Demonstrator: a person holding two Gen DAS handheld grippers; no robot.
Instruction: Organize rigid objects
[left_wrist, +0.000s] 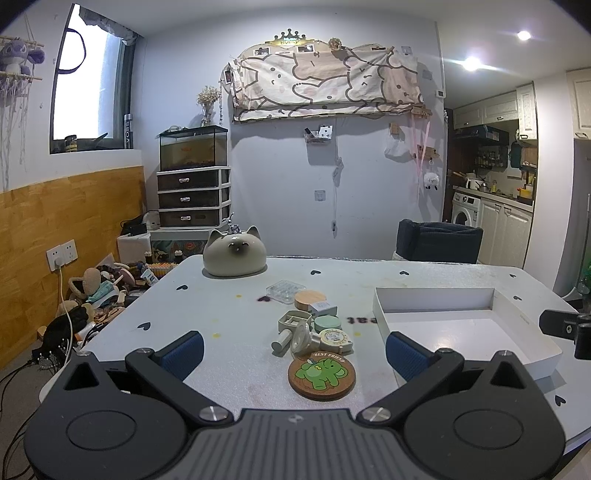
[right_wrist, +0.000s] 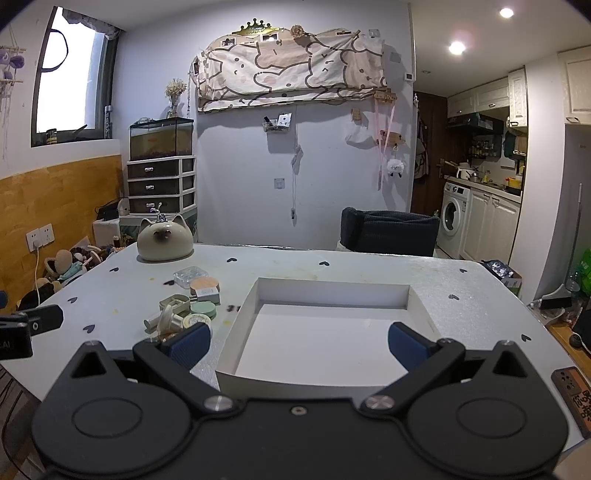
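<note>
Clutter sits mid-table, and both claws hang back over the near edge of the pale table (left_wrist: 229, 306) with its little heart marks. Far left, a cat-shaped ceramic piece (left_wrist: 235, 253) rests alone. On to the pile: a clear plastic case (left_wrist: 286, 290) at the far end, a wooden lid (left_wrist: 311, 298) touching it, a small white box (left_wrist: 323, 307) just beside that, then a green round tin (left_wrist: 327, 323), a beige frame-like piece (left_wrist: 294, 320) and a cream tape-measure-like disc (left_wrist: 334, 338). Nearest in the pile, a cork coaster (left_wrist: 322, 373) with a green elephant lies flat, right between the left claw's (left_wrist: 294, 352) spread blue pads, nothing gripped. Further right, the white tray (right_wrist: 240, 325) stands bare inside, well apart from the cat. The right claw (right_wrist: 299, 341) hovers over the tray's near rim, fingers wide, holding nothing.
</note>
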